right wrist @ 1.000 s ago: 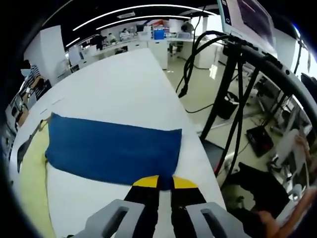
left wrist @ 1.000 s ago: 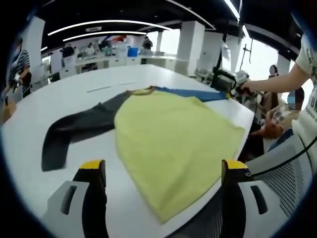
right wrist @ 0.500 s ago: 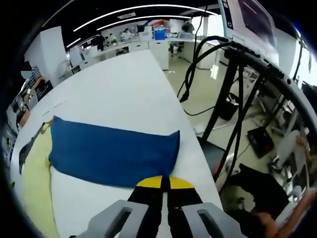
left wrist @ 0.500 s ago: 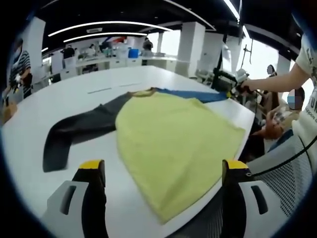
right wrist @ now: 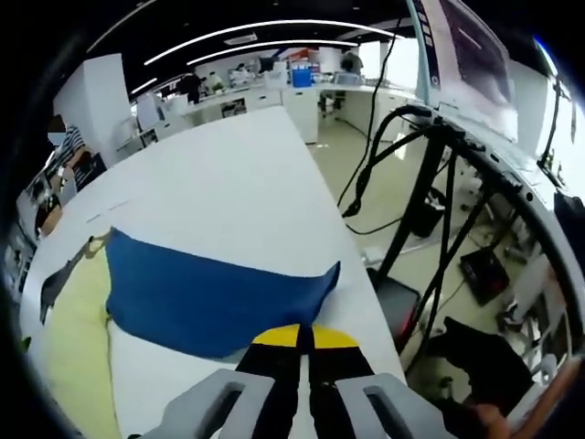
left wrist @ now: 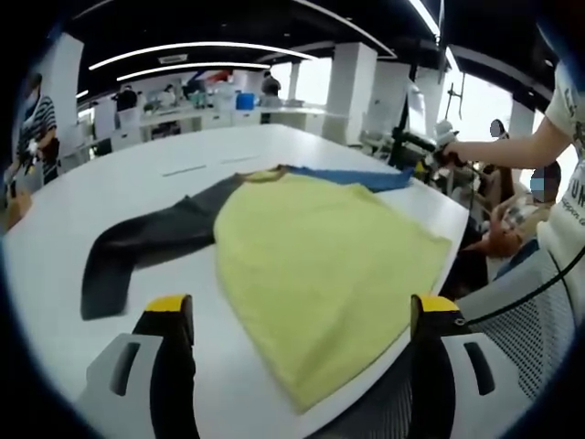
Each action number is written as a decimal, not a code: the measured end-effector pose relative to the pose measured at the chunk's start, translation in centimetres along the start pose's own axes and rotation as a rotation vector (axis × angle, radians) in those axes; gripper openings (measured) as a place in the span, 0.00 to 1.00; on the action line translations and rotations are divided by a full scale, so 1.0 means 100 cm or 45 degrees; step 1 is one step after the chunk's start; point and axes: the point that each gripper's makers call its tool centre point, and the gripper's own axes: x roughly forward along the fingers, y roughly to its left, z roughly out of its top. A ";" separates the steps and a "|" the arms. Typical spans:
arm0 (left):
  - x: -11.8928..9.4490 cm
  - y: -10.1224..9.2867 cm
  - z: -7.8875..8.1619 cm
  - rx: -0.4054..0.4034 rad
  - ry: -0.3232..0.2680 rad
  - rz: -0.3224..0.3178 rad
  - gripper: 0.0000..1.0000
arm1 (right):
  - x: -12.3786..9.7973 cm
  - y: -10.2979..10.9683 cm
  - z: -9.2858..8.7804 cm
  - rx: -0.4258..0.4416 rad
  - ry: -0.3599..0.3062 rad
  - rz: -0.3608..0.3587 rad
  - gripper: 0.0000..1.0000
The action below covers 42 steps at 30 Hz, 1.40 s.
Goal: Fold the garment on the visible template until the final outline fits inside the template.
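A long-sleeved garment lies flat on the white table point(left wrist: 55, 256): yellow body point(left wrist: 320, 265), grey sleeve point(left wrist: 146, 242) spread to the left, blue sleeve point(left wrist: 352, 174) reaching to the far right edge. My left gripper point(left wrist: 302, 306) is open, its yellow-tipped jaws wide apart near the hem and holding nothing. In the right gripper view the blue sleeve point(right wrist: 210, 293) stretches ahead, its cuff end slightly raised. My right gripper point(right wrist: 299, 337) is shut on the sleeve's near edge by the cuff. From the left gripper view, that right gripper point(left wrist: 428, 165) sits at the sleeve's end in a person's hand point(left wrist: 457, 151).
The table edge runs close along the garment's right side. A mesh chair point(left wrist: 530, 320) stands beside it. A black stand with cables point(right wrist: 430, 183) rises off the table's right side. A thin line mark point(left wrist: 192, 167) lies on the far table. People work at desks behind.
The right gripper has drawn the blue sleeve's cuff inward toward the body and lifted it a little. The left gripper and the yellow body have stayed put.
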 end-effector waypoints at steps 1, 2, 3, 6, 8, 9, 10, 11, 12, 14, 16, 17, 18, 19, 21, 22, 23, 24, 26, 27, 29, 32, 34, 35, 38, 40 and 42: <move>0.000 0.000 0.000 0.001 -0.001 -0.001 0.96 | 0.000 0.001 0.001 -0.003 -0.003 0.003 0.00; 0.000 0.000 0.000 0.000 -0.001 -0.001 0.96 | -0.001 0.004 0.003 -0.008 -0.005 0.007 0.00; -0.001 0.000 0.001 0.001 -0.003 -0.001 0.96 | -0.001 0.005 0.004 -0.012 -0.006 0.011 0.00; -0.001 0.000 0.002 -0.005 -0.008 -0.005 0.97 | -0.003 0.011 0.008 -0.018 -0.019 0.022 0.00; -0.002 0.001 0.005 -0.036 -0.031 -0.013 0.97 | -0.003 0.015 0.012 -0.027 -0.024 0.034 0.00; -0.002 0.001 0.006 -0.042 -0.039 -0.013 0.97 | -0.003 0.017 0.014 -0.033 -0.028 0.037 0.00; -0.002 0.002 0.007 -0.045 -0.045 -0.010 0.97 | -0.004 0.020 0.016 -0.041 -0.033 0.041 0.00; -0.002 0.003 0.008 -0.044 -0.046 -0.008 0.97 | -0.005 0.023 0.017 -0.044 -0.037 0.044 0.00; -0.002 0.004 0.009 -0.048 -0.051 -0.006 0.97 | -0.005 0.026 0.020 -0.048 -0.044 0.051 0.00; -0.002 0.004 0.011 -0.055 -0.059 -0.008 0.97 | -0.006 0.032 0.025 -0.050 -0.057 0.061 0.00; -0.002 0.004 0.012 -0.050 -0.060 -0.006 0.98 | -0.007 0.038 0.029 -0.053 -0.070 0.066 0.00; -0.002 0.004 0.012 -0.047 -0.061 -0.007 0.98 | -0.006 0.041 0.030 -0.055 -0.071 0.071 0.00; -0.002 0.004 0.013 -0.046 -0.063 -0.007 0.99 | -0.006 0.044 0.031 -0.057 -0.072 0.074 0.00; -0.002 0.003 0.013 -0.044 -0.069 -0.009 0.99 | -0.006 0.048 0.033 -0.063 -0.070 0.082 0.00; -0.002 0.003 0.015 -0.044 -0.080 -0.010 0.99 | -0.006 0.054 0.034 -0.074 -0.071 0.095 0.00; -0.002 0.003 0.015 -0.048 -0.082 -0.012 0.99 | -0.006 0.059 0.036 -0.080 -0.072 0.103 0.00; -0.003 0.002 0.016 -0.052 -0.087 -0.015 0.99 | -0.006 0.063 0.037 -0.086 -0.074 0.111 0.00; -0.003 0.002 0.016 -0.053 -0.091 -0.015 0.99 | -0.005 0.065 0.039 -0.088 -0.078 0.116 0.00; -0.003 0.003 0.016 -0.053 -0.093 -0.013 0.99 | -0.004 0.072 0.042 -0.099 -0.086 0.127 0.00; -0.003 0.003 0.016 -0.051 -0.092 -0.012 0.99 | -0.003 0.075 0.043 -0.105 -0.086 0.132 0.00; -0.003 0.003 0.016 -0.051 -0.088 -0.011 0.99 | -0.001 0.079 0.044 -0.111 -0.085 0.137 0.00; -0.004 0.003 0.014 -0.050 -0.084 -0.010 0.99 | 0.000 0.090 0.045 -0.126 -0.083 0.156 0.00; -0.004 0.003 0.013 -0.047 -0.079 -0.009 0.99 | 0.000 0.097 0.046 -0.139 -0.083 0.170 0.00; -0.004 0.003 0.013 -0.046 -0.079 -0.009 0.99 | 0.000 0.100 0.047 -0.146 -0.083 0.176 0.00; -0.004 0.004 0.012 -0.049 -0.080 -0.007 0.99 | 0.001 0.113 0.048 -0.166 -0.081 0.209 0.00; -0.004 0.005 0.012 -0.053 -0.085 -0.005 0.99 | 0.002 0.122 0.049 -0.185 -0.085 0.225 0.00; -0.004 0.005 0.013 -0.052 -0.089 -0.004 0.99 | 0.002 0.131 0.050 -0.208 -0.083 0.239 0.00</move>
